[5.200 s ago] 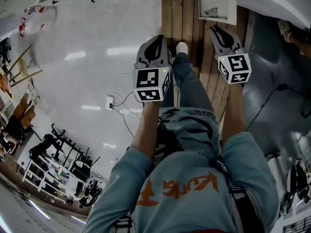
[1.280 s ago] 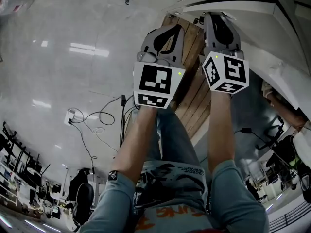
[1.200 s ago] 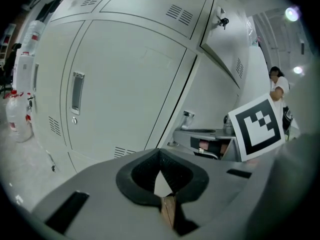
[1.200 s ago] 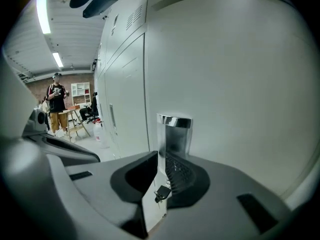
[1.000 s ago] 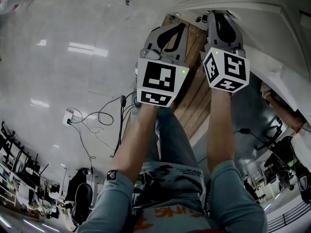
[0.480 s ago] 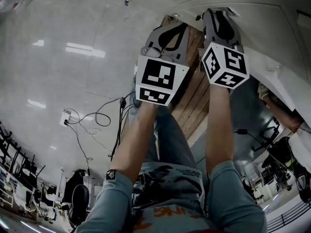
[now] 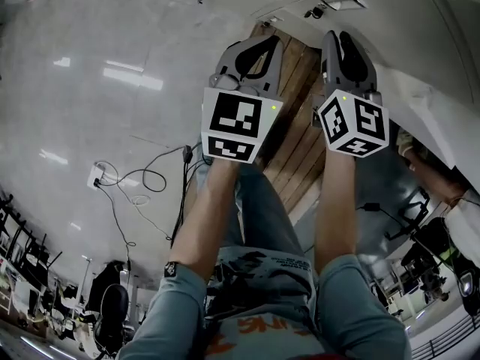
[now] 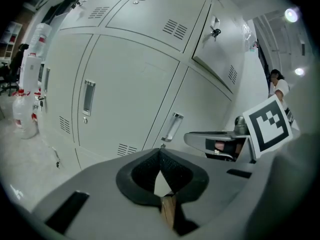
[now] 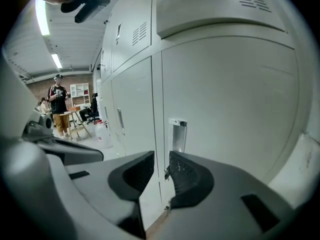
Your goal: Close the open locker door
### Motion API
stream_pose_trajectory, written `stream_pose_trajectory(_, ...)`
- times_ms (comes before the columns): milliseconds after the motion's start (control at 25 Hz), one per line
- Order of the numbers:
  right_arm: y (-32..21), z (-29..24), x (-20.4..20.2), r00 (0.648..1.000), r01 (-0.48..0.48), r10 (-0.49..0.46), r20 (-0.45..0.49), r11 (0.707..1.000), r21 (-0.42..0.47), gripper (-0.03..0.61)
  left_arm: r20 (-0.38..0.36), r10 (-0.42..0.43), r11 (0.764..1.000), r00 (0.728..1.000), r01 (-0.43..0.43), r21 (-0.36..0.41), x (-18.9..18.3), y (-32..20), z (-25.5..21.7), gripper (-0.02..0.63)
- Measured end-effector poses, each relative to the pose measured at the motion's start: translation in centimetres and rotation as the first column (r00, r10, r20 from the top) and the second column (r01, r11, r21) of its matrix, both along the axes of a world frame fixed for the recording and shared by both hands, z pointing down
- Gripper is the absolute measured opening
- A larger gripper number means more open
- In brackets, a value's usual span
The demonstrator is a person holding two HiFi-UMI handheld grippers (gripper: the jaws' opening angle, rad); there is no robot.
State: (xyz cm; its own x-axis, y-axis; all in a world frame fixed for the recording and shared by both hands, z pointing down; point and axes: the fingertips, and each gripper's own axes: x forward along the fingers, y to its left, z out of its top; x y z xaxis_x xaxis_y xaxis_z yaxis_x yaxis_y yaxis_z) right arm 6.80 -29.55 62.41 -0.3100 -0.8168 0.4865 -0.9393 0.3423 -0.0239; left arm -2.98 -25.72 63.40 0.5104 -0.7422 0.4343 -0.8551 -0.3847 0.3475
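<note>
The open locker door (image 8: 218, 49) stands a little out from the row, up and to the right of the left gripper (image 8: 160, 153), whose fingers are pressed together on nothing. The right gripper (image 9: 161, 170) has its fingers slightly apart and empty, facing a closed lower door (image 9: 225, 109). I think it is best to push flat near the free edge, away from the key (image 8: 215, 32), until the door sits flush.
</note>
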Motion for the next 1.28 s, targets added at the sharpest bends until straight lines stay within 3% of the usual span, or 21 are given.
stream_pose_trajectory(480, 7.5, -9.3, 2.6, 0.996, 0.061, -0.066, 0.065, 0.996, 0.068, 0.044, 0.029, -0.059, 0.994, 0.998, 0.056, 0.090, 1.0, 4.7, -9.1, 0.018)
stream_pose_trajectory(800, 9.7, -18.0, 4.3, 0.988, 0.028, -0.045, 0.146, 0.993, 0.114, 0.038, 0.058, -0.097, 0.987, 0.994, 0.089, 0.137, 2.5, 6.2, -16.6, 0.018)
stream_pose_trajectory(1080, 10.3, -26.0, 5.1, 0.972, -0.040, -0.001, 0.233, 0.984, 0.172, 0.038, 0.064, -0.160, 0.964, 0.985, 0.142, 0.226, 2.8, 6.4, -24.9, 0.018)
stream_pose_trajectory(1280, 10.7, -31.8, 6.4, 0.977, -0.038, -0.014, 0.215, 0.970, 0.239, 0.038, 0.075, -0.169, 0.941, 0.983, 0.139, 0.307, 3.6, 6.5, -30.9, 0.018)
